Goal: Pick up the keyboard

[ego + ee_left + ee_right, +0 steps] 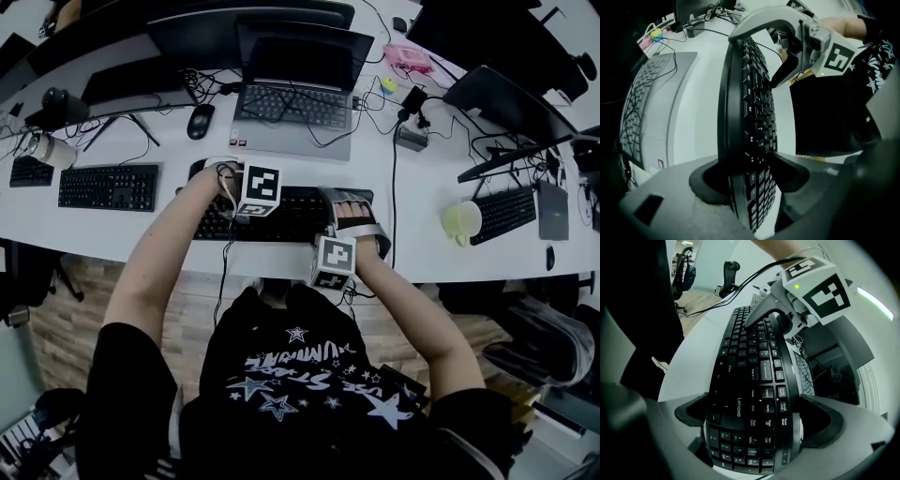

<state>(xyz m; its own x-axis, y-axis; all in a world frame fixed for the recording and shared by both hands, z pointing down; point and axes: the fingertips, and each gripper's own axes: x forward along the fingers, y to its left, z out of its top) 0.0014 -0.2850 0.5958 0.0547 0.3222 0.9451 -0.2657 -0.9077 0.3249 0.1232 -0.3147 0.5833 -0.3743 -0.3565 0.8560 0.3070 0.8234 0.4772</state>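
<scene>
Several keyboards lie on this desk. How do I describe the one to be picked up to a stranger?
On the white desk, find the open laptop in the middle. The black keyboard lies just in front of it, at the near edge. Unlike the other keyboards, it has the left gripper and right gripper at its ends.

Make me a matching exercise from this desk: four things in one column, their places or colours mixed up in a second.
1. Lenovo keyboard
2. laptop
3. computer mouse
4. mug

a. left of the laptop
b. pale green, right of the Lenovo keyboard
c. between the jaws of the left hand-held gripper and the right hand-held gripper
d. open, behind the Lenovo keyboard

Pairs: 1-c, 2-d, 3-a, 4-b
</scene>
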